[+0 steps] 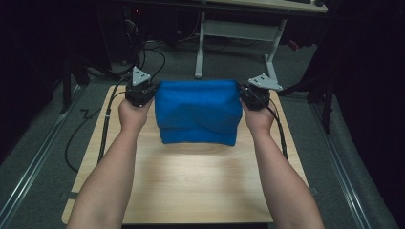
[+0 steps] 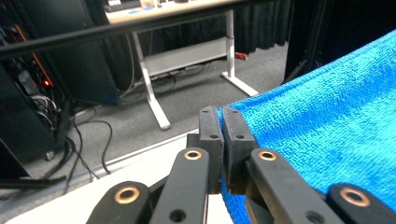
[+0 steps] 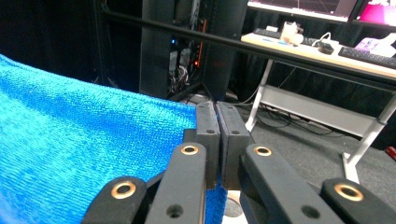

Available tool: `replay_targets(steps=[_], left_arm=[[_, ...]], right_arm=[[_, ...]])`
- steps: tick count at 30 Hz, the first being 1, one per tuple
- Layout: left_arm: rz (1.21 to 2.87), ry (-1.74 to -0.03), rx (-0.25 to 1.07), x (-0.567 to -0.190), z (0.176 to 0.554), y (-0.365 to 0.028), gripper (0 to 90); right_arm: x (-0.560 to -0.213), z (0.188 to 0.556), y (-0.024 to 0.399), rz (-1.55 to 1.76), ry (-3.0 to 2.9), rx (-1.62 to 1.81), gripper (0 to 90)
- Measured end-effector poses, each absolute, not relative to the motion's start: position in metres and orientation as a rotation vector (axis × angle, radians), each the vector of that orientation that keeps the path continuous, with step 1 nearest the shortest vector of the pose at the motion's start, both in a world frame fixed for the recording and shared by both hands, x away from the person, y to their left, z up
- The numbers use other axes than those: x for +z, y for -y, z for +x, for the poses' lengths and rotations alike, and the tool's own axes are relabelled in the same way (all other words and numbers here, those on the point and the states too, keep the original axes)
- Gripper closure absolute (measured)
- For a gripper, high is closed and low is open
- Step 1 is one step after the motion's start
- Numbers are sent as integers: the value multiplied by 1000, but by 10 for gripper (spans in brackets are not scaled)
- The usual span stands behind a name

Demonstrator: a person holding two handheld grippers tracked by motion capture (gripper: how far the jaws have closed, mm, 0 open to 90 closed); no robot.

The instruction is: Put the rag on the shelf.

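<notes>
– Where is the blue towel?
– At the table's twelve o'clock end. The left gripper pinches its nine o'clock corner, and the right gripper pinches its three o'clock corner.
– Any free room?
– Yes, bare wood toward six o'clock.

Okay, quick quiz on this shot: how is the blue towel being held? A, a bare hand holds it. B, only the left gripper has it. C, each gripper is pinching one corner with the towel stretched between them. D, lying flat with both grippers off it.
C: the left gripper and the right gripper each have shut jaws clamped on a corner of the towel, which hangs stretched between them above the table.
</notes>
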State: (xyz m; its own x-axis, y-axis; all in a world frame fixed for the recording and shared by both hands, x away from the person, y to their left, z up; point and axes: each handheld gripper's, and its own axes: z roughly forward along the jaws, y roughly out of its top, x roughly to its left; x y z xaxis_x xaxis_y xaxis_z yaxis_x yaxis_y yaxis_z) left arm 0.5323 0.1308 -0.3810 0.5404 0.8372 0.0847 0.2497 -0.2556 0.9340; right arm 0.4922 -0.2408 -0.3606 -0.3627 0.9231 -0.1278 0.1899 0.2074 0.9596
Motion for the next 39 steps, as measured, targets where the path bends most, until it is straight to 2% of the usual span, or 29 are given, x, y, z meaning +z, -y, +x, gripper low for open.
replay_targets(steps=[25,39], left_arm=[[1916,-947,551,-464,520,-128,883],[1922,-964,483,-489,511,-130,878]], right_arm=[[-439,491,249,1179,-1856,1180,889],[-467,485,252,1212,-1887,1174,887]])
